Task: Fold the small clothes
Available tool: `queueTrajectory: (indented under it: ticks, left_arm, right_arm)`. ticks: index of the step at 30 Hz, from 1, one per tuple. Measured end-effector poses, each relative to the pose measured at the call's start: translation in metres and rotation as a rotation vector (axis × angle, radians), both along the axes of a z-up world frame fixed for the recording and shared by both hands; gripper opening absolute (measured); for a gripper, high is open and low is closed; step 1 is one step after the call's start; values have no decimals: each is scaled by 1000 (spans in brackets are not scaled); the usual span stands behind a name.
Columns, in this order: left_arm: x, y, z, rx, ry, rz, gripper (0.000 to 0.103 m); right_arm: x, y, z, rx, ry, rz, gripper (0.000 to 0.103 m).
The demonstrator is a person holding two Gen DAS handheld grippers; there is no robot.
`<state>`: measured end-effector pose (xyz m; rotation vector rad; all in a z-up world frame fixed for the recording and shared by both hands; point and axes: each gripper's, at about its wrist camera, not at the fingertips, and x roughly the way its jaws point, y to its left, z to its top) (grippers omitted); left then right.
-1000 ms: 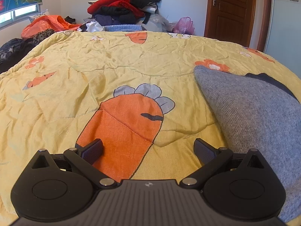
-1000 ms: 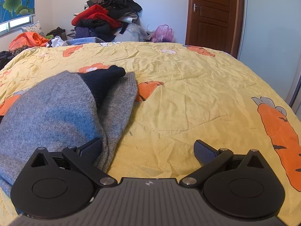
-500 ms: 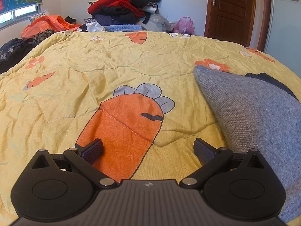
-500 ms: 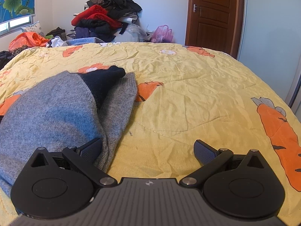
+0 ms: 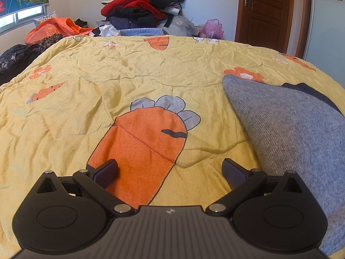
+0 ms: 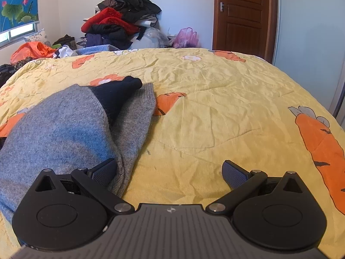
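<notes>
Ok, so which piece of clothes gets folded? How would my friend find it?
Look at the big yellow quilt with orange carrots covering the bed. On it, just ahead of the two open grippers, lies a grey knitted garment with a dark navy part poking out. It is alone on the quilt, unlike the red and black pile behind the bed.

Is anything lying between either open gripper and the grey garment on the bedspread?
Nothing visible does. The grey garment lies beside the right gripper, against its left finger; from the left gripper only bare yellow bedspread separates it.
</notes>
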<state>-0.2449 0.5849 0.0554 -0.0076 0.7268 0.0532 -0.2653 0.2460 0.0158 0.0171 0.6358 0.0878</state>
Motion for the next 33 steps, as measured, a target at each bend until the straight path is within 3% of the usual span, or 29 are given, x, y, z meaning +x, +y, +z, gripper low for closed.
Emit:
queueTrajectory:
  ticks: [4,7,9,14,17,18,20,24,27,29,31,32,33]
  left_arm:
    - [-2,1,1,-18,-2,-20,103]
    - [-10,2,8,-104,-3,-56,103]
    - [-12,-4,16,-120,-24,-56,103]
    - [14,-26,39,-160,-19,-87,103]
    - [39,-42,47,-182,27,-115,103]
    - [41,-45,54,-156,-2,-91,103]
    - [42,-47,67,-180,-58,-72,103]
    - [70,-69,53,-150,91,-140,103]
    - [75,-77,37,-130,107,-142,103]
    - [79,-77,28,-161,129,-138,103]
    - [79,-76,25,-183,128,-133,98]
    - [79,-76,26,-195,132,-140,92]
    - [79,-76,27,-212,137,-152,79]
  right_arm:
    - [-7,2,4,-13,-19,12,103]
    - [-17,4,11,2,-54,36,103]
    - [-18,7,17,-4,-80,28,103]
    - [-21,21,38,-2,-201,20,103]
    - [-7,32,40,-7,-183,36,102]
    - [-3,36,39,-16,-186,57,102]
    - [4,44,37,-28,-188,96,99]
    - [22,60,30,-22,-134,122,89]
    - [28,66,26,-10,-108,124,89]
    - [29,68,24,-3,-97,141,84]
    - [28,70,23,-12,-97,144,83]
    - [28,71,23,-9,-95,144,81]
    - [28,71,23,2,-92,143,80]
